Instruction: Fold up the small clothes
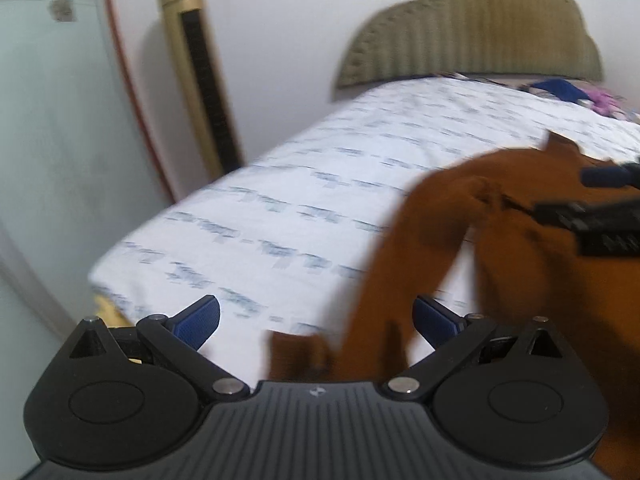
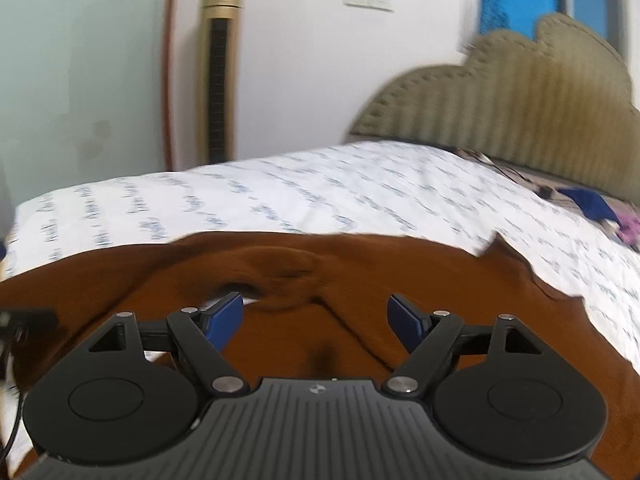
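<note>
Nearest the lens in the left wrist view, the left gripper (image 1: 316, 322) stands with its blue-padded fingers (image 1: 198, 322) spread wide and nothing pressed between them. Just past it lies a bed sheet (image 1: 280, 200), white with rows of small blue print, smooth and flat, with a broad bare stretch running up to the far end. The sheet's near left corner drops away rounded, and beyond that edge are a pale glass door (image 1: 48, 120) and a tall gold tower fan (image 1: 192, 68) against the wall. A brown garment (image 1: 440, 240) lies on the right side of the bed, soft, matte and rumpled, one narrow part reaching down toward the gripper's right finger; blur hides whether it touches. From the right edge the right gripper (image 1: 592, 200) reaches in over the garment. A ribbed, scalloped olive headboard (image 1: 480, 32) closes the far end.

Seen from the right wrist, the right gripper (image 2: 316, 322) is released, its jaws well apart over the brown garment (image 2: 320, 264) with nothing pinched. The garment spreads across the near width of the bed in wavy folds, its far edge uneven against the white sheet (image 2: 320, 188). Open sheet extends behind it to the headboard (image 2: 520, 92). Small blue and purple items (image 2: 600, 208) sit at the far right.
</note>
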Available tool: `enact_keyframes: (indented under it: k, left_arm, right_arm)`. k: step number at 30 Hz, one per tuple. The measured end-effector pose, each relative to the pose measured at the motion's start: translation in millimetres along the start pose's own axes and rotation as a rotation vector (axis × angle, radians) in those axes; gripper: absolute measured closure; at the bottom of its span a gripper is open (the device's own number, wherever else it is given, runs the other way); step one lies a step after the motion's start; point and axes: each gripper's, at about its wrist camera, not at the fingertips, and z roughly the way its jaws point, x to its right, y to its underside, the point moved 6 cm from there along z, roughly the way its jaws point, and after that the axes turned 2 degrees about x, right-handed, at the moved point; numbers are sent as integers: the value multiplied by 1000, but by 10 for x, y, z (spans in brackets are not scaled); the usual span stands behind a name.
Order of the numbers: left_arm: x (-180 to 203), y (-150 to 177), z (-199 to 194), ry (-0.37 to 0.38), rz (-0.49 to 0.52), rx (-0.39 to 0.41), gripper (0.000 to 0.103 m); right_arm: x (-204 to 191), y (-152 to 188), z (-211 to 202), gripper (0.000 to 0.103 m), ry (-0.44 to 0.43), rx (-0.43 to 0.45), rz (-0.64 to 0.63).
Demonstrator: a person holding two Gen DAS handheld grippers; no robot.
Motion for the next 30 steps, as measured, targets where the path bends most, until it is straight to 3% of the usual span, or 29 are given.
enact_keyframes:
  k: [3, 8, 16, 22, 25, 30]
  left_arm:
    - [-289, -59, 96, -106, -48, -4, 0]
    - [-767, -127, 174, -167, -200, -15, 0]
    - [-1066, -347, 53, -139, -274, 40, 0]
    - [-1063, -426, -26, -106, -286, 68, 0]
    - [-1078, -427, -48, -105, -277, 72, 0]
    - [-1141, -437, -50, -131, -267, 81, 0]
  right_arm:
    - [-215, -18, -19, 23, -28, 15, -75]
    - [-560, 10, -32, 20, -49, 18, -200]
    - [-1260, 207, -83, 19, -202, 9, -471]
    - [-1720, 327, -72, 19, -164, 75, -667]
    - [-1983, 379, -101, 19, -184, 120, -773]
    - [-2352, 555, -145, 27, -200, 189, -983]
